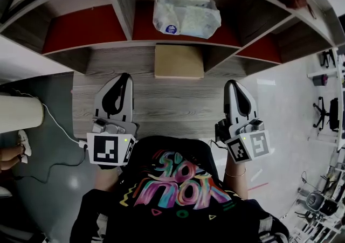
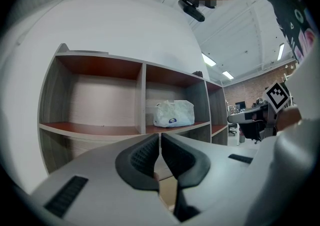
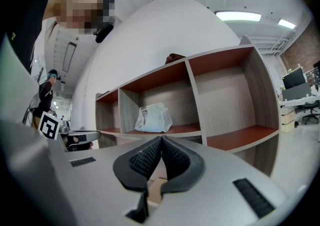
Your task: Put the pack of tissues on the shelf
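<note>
The pack of tissues [image 1: 186, 15], white crinkled plastic with a blue round label, lies in the middle compartment of the wooden shelf [image 1: 124, 10]. The same pack [image 2: 174, 114] shows in the left gripper view on the red shelf board, and the pack [image 3: 153, 118] in the right gripper view too. My left gripper [image 1: 125, 78] is shut with nothing in it, well short of the shelf. My right gripper [image 1: 232, 84] is shut and empty as well, level with the left. Both point at the shelf.
A cardboard box [image 1: 178, 61] stands on the wooden floor below the middle compartment. The compartments on either side of the tissues hold nothing. A white cable [image 1: 56, 129] runs over the grey floor at left. Office gear [image 1: 323, 112] stands at the right.
</note>
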